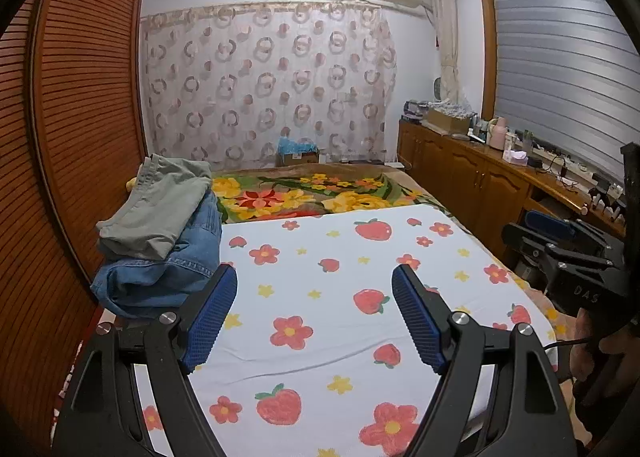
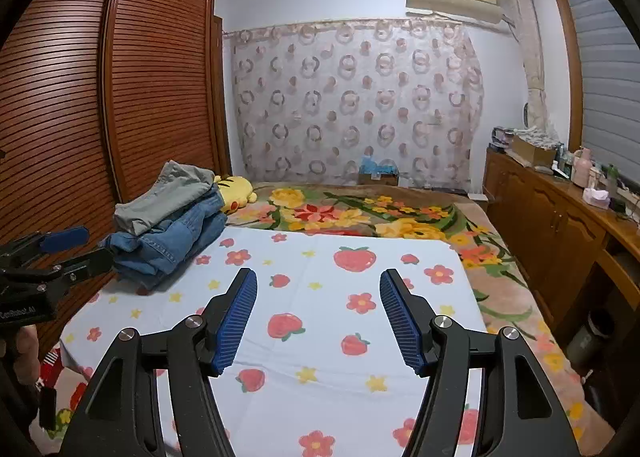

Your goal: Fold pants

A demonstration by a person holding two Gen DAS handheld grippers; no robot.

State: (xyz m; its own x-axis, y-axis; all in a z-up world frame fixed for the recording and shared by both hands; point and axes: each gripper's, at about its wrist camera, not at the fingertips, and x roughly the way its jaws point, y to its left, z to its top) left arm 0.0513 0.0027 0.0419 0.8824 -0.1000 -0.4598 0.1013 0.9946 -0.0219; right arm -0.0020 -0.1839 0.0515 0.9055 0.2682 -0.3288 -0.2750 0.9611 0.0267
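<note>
two folded pants (image 1: 160, 241) stacked, long axis receding.

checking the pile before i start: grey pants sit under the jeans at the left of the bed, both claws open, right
Not quite. The grey pants lie on top of the jeans, not under them; the right wrist view shows it. The pile is at the left of the bed, and the left claw and right claw are open.

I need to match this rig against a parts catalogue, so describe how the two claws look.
Both match: the left claw and right claw have black angular frames with cut-out openings, silver round pivot bolts, and two fingers faced with blue ribbed pads. Seen from the side, the left body bears white lettering; the right body shows pale letters "DAS" and a thin black cable.
</note>
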